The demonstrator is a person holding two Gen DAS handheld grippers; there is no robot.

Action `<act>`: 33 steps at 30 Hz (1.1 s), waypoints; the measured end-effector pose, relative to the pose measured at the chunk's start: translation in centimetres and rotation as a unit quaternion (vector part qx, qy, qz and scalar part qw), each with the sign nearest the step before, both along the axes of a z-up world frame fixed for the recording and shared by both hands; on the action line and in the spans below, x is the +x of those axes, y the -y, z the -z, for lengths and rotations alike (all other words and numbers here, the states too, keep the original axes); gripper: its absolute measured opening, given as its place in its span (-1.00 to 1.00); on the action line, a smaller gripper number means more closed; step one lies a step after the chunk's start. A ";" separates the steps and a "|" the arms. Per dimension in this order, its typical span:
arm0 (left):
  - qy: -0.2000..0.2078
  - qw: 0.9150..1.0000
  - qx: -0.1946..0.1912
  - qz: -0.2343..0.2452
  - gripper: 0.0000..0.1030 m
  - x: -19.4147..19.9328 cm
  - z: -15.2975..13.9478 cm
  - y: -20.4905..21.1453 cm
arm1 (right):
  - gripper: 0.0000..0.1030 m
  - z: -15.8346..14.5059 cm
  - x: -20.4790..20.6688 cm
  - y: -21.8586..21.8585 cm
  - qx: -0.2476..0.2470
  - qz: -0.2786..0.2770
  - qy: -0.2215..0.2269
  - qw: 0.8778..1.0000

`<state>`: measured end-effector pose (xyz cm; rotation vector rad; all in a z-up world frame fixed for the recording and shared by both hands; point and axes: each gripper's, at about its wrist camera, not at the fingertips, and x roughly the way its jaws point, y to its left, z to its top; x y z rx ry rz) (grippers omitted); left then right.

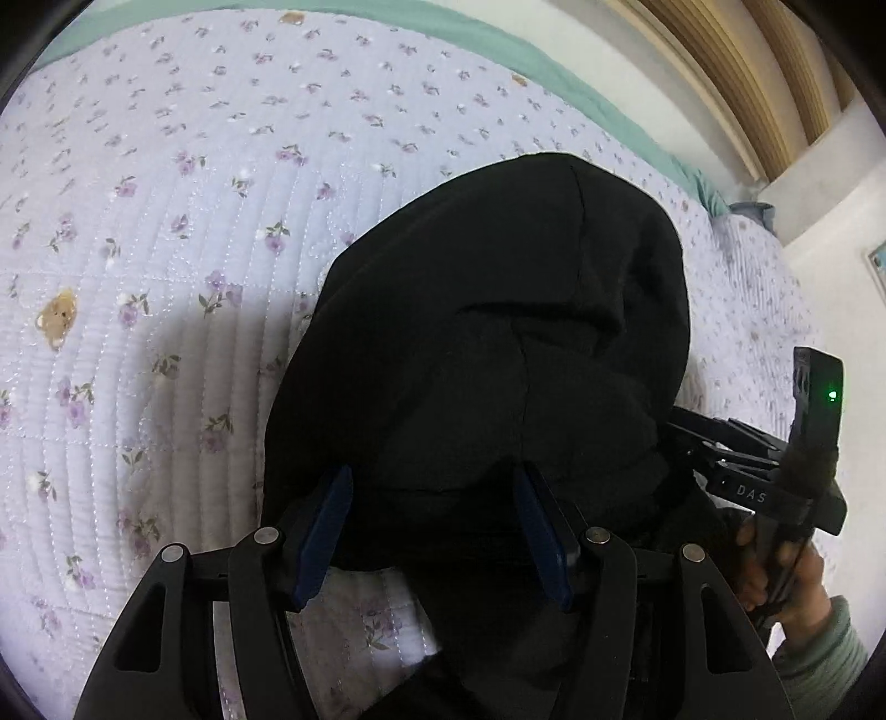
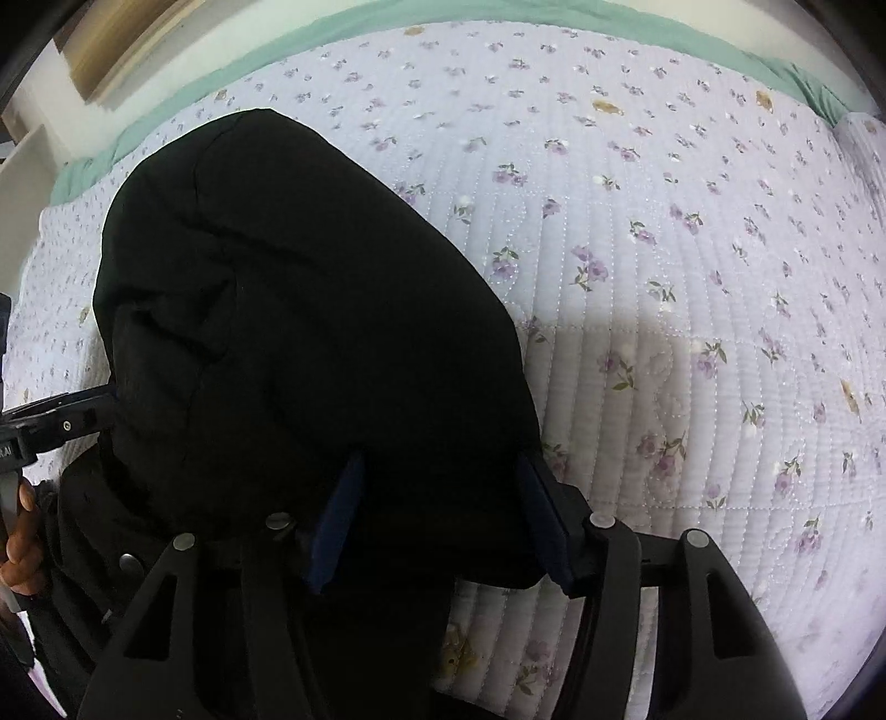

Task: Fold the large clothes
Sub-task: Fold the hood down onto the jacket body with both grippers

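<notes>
Both grippers sit over a bed covered by a quilted floral bedspread, lilac flowers and small bear motifs on pale ground, green sheet edge at the far side. Black garment, bulky and padded-looking, lies bunched on the bedspread, rounded end pointing away. Left gripper: jaws roughly half apart, blue pads on either side of a thick fold of the black fabric; the cloth fills the gap and bulges over both pads, so it reads as a grip on the bundle. Right gripper: same posture, jaws part-open, garment edge packed between the pads, apparently clamped. In the left wrist view, the right hand holds its gripper's handle, striped sleeve cuff visible.
</notes>
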<state>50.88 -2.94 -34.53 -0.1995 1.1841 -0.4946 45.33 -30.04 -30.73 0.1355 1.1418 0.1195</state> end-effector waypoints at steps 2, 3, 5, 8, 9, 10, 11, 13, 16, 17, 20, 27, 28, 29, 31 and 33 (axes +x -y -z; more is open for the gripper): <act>-0.009 1.000 -0.006 0.005 0.20 -0.2 -1.1 -0.5 | 0.20 -0.3 -0.2 0.4 0.005 0.002 -0.010 1.000; -0.009 1.000 -0.006 0.011 0.20 -0.3 -1.7 -0.6 | 0.22 -0.7 -0.2 0.6 0.006 0.004 -0.017 1.000; 0.005 1.000 -0.012 0.029 0.20 -1.1 -3.8 -0.9 | 0.27 -2.1 -0.2 1.5 0.016 0.013 -0.023 1.000; 0.035 0.998 -0.027 0.038 0.22 -1.5 -7.4 -1.6 | 0.27 -5.4 -0.9 2.3 0.042 0.007 0.003 0.999; 0.039 0.998 -0.034 0.034 0.29 -1.0 -8.4 -2.0 | 0.30 -6.1 -0.8 2.6 0.047 0.007 0.010 0.999; 0.038 0.998 -0.041 0.029 0.33 -0.7 -8.9 -2.4 | 0.43 -7.0 -0.7 3.0 0.052 0.008 0.018 0.998; 0.035 0.998 -0.053 0.022 0.42 0.2 -9.5 -2.9 | 0.49 -7.8 -0.3 3.4 0.054 0.011 0.029 0.998; 0.030 0.998 -0.055 0.014 0.44 1.6 -9.6 -3.3 | 0.57 -8.5 0.3 4.0 0.048 0.013 0.039 0.998; 0.008 0.999 -0.051 0.008 0.44 4.1 -8.0 -3.7 | 0.57 -8.0 2.0 4.9 0.057 0.014 0.028 0.998; -0.004 0.999 -0.050 0.005 0.44 4.6 -7.1 -4.3 | 0.57 -7.4 2.6 5.2 0.066 0.016 0.021 0.997; -0.033 0.998 -0.047 0.007 0.43 6.7 -5.0 -3.9 | 0.57 -5.3 5.0 5.1 0.088 0.014 -0.007 0.996; -0.123 0.986 -0.106 0.038 0.45 9.1 0.2 -2.3 | 0.58 -0.5 8.9 3.2 0.128 -0.020 -0.063 0.990; -0.127 0.986 -0.106 0.035 0.45 9.2 0.7 -2.2 | 0.59 0.4 9.4 2.6 0.124 -0.025 -0.071 0.989; -0.126 0.986 -0.107 0.034 0.45 9.2 0.7 -2.1 | 0.59 0.6 9.6 1.9 0.111 -0.031 -0.068 0.991; -0.095 0.990 -0.099 0.036 0.32 8.4 0.1 -1.9 | 0.13 0.2 9.5 0.8 0.097 -0.047 -0.055 0.993; -0.057 0.994 -0.076 0.048 -0.32 7.3 -1.0 -1.6 | -0.35 -0.8 8.9 0.1 0.089 -0.062 -0.041 0.993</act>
